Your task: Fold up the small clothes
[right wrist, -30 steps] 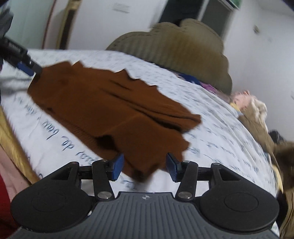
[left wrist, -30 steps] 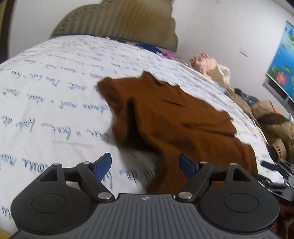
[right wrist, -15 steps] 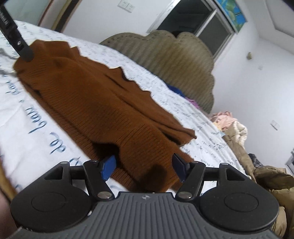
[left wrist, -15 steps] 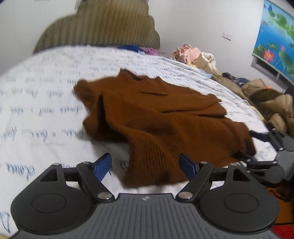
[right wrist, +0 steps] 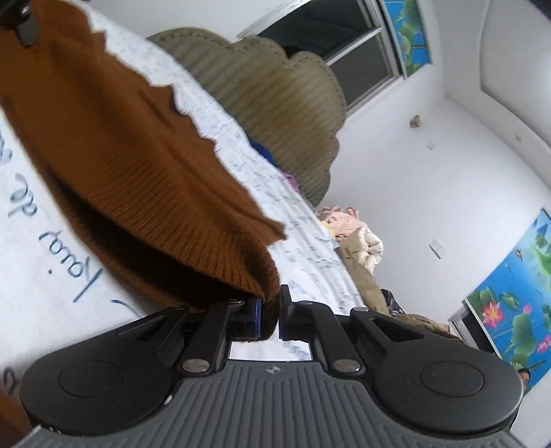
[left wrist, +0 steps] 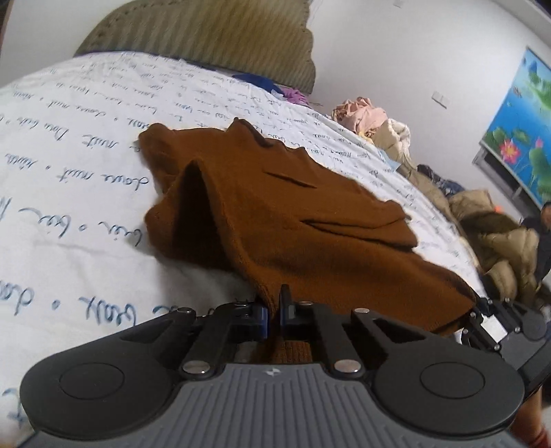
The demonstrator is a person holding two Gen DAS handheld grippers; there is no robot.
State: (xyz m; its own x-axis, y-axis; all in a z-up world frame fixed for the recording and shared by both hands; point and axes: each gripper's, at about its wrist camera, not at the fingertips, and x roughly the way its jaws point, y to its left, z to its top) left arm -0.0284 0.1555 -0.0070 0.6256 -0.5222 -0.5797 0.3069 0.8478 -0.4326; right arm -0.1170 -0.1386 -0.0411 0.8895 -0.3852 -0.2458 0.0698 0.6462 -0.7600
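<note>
Both the left gripper [left wrist: 273, 315] and right gripper [right wrist: 270, 315] have their jaws pinched tight on the near hem of the brown sweater [left wrist: 292, 220], whose body stretches away across the bed [left wrist: 69, 165] toward the headboard [left wrist: 206, 31].

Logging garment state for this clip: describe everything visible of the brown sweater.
The brown sweater is a rust-coloured ribbed knit, rumpled and partly doubled over, lying on the white script-printed bedsheet. The left gripper and right gripper are each shut on a near hem corner, and the right-hand edge is lifted off the sheet.

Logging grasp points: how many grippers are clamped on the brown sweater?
2. The left gripper grips the sweater at its near hem; the right gripper grips another hem corner.
</note>
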